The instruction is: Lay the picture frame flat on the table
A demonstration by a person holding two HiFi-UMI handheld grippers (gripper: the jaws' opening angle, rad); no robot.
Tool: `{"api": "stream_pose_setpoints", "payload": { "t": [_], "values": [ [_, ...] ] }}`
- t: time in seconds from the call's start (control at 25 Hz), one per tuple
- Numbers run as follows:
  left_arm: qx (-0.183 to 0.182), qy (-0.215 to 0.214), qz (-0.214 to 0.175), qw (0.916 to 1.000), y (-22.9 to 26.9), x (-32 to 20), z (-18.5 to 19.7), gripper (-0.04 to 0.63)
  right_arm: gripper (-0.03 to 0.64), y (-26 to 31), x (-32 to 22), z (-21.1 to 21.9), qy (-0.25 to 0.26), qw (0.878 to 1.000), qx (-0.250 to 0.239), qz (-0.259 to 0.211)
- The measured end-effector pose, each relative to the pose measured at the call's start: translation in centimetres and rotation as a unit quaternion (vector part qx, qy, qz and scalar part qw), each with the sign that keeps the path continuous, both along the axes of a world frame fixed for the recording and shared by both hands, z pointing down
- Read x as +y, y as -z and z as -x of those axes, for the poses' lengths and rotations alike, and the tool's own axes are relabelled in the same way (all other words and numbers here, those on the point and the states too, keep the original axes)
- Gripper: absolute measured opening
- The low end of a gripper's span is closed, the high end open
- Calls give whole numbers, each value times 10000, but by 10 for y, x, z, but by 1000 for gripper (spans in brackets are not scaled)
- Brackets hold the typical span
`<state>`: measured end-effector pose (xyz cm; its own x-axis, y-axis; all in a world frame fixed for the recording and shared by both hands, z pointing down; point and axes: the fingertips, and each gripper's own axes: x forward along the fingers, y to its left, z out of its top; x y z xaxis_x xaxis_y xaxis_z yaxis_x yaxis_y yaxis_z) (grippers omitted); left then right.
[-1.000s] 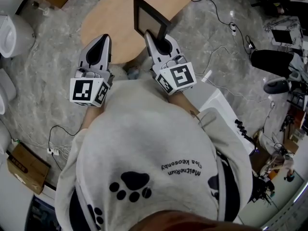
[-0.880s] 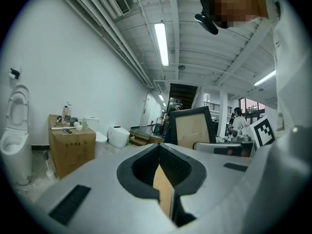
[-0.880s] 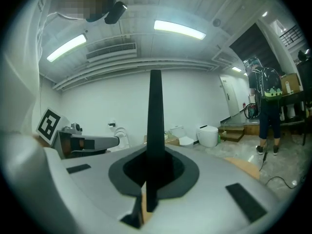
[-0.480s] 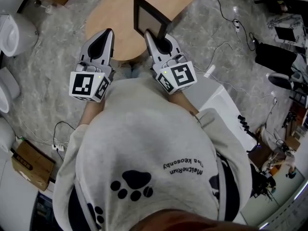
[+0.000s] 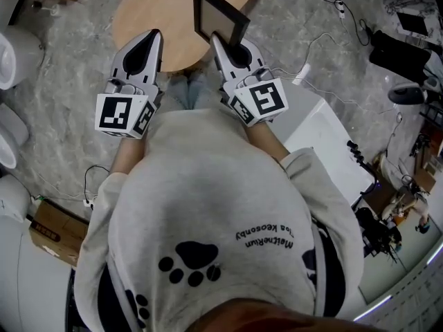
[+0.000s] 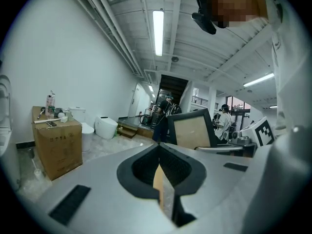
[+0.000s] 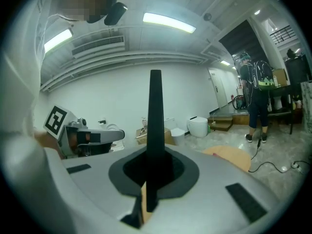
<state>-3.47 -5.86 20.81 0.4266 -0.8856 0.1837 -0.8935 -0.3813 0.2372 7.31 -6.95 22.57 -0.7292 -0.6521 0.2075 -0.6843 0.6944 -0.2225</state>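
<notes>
Your right claw (image 5: 216, 40) is clamping the lower rim of the picture frame (image 5: 219, 16). In the right gripper view its jaws are pressing on the black edge, which is rising straight up between them, seen edge-on. Your left claw (image 5: 154, 36) is resting with its jaws together and nothing between them, beside the right one and apart from the frame.

You are holding the frame upright, with its tan panel facing toward your left side; the left gripper view is looking straight at that panel inside its dark border. In the head view the frame is hanging over the near edge of the round wooden worktop (image 5: 149, 9), and you cannot tell whether its bottom is touching the wood. Both claws are pointing forward across that near edge, their marker cubes (image 5: 122, 115) facing up at you.

Your grey sweatshirt (image 5: 208, 213) with black paw prints is filling the lower half of the head view, above a marbled grey floor (image 5: 76, 61). Off to your left, a cardboard box (image 6: 61, 145) and a white toilet (image 6: 106, 126) are standing by the wall.
</notes>
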Motion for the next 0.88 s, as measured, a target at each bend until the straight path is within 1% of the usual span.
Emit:
{"api": "stream_pose_setpoints", "payload": {
  "t": [0.36, 0.72, 0.88],
  "values": [
    [-26, -214, 294, 9993, -30, -2, -3, 9, 18, -29, -2, -3, 10, 9996, 164, 225],
    [-37, -411, 491, 9979, -54, -11, -5, 9, 18, -51, -7, 1, 184, 9989, 197, 388],
    [-39, -479, 532, 9974, -67, -22, -7, 9, 18, -64, -17, 2, 255, 9986, 181, 434]
  ]
}}
